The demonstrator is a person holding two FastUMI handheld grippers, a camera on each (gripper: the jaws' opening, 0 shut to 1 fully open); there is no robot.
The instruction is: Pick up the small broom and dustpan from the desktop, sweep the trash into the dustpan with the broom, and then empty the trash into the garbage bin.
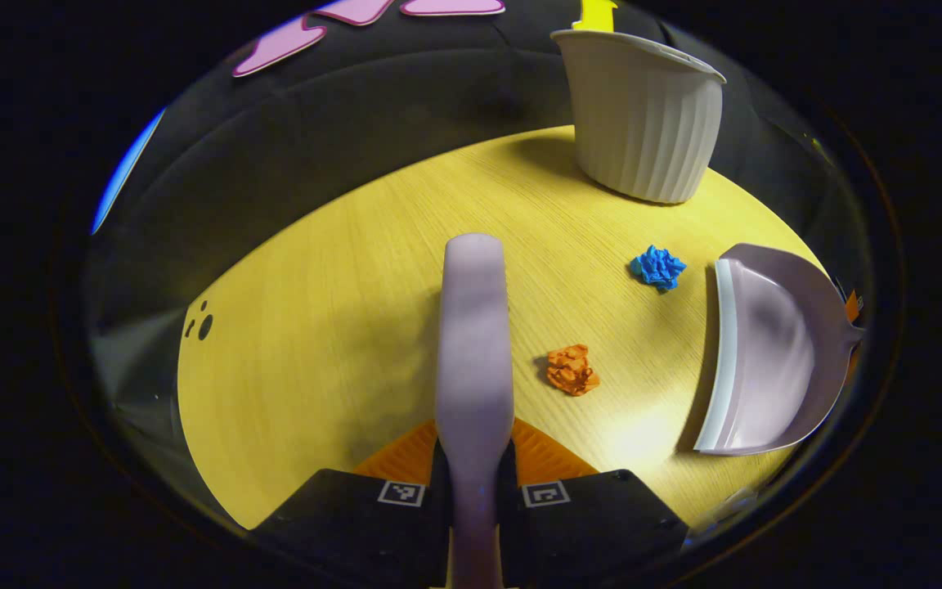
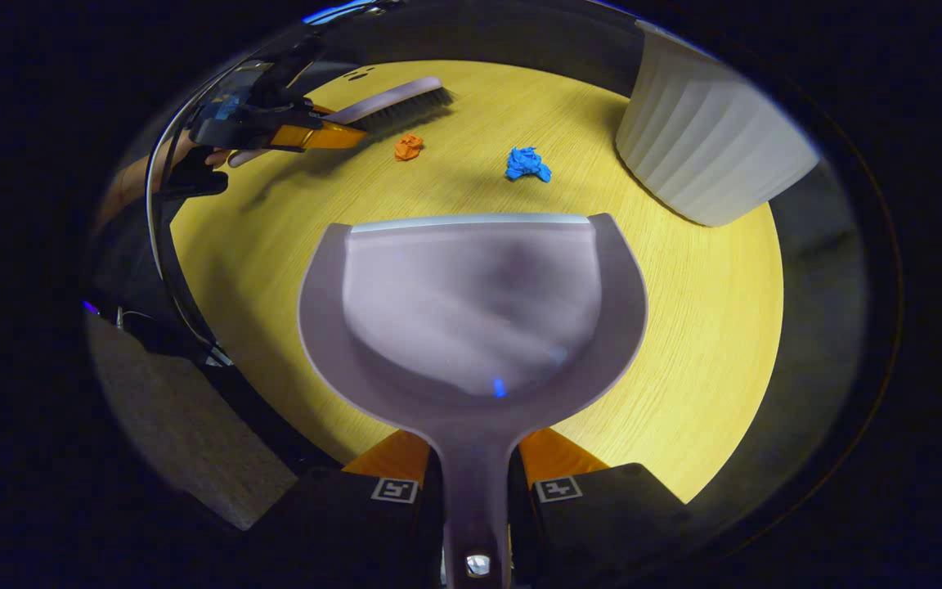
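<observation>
The left tool (image 1: 473, 470) is pinched on the handle of the small broom (image 1: 475, 343), one finger pressing each side. In the left gripper view the broom's pale back runs straight ahead over the yellow worktop (image 1: 316, 327). In the right gripper view the same broom (image 2: 389, 100) shows with its dark bristles facing down, close above the worktop or on it; which one cannot be told. The left tool (image 2: 320, 135) and the hand (image 2: 217, 155) behind it sit at the worktop's far left edge in that view.

The right tool (image 2: 475, 483) is clamped on the dustpan (image 2: 471, 303) by its handle, fingers tight on both sides. The pan lies open side up, with its pale front lip towards the trash. From the left gripper view the dustpan (image 1: 765, 352) stands off to the right, well apart from the broom.

Two pieces of trash lie on the worktop between broom and pan. The orange paper wad (image 1: 571, 370) lies just right of the broom head. The blue paper wad (image 1: 657, 267) lies farther out, nearer the bin. Neither touches the broom or the pan. The orange paper wad (image 2: 408, 146) sits near the bristles; the blue paper wad (image 2: 527, 164) lies ahead of the pan's lip.

The garbage bin (image 1: 643, 114), white and ribbed, stands upright at the far edge of the worktop, beyond the blue wad. Small dark spots (image 1: 199, 321) mark the worktop at its left edge.
</observation>
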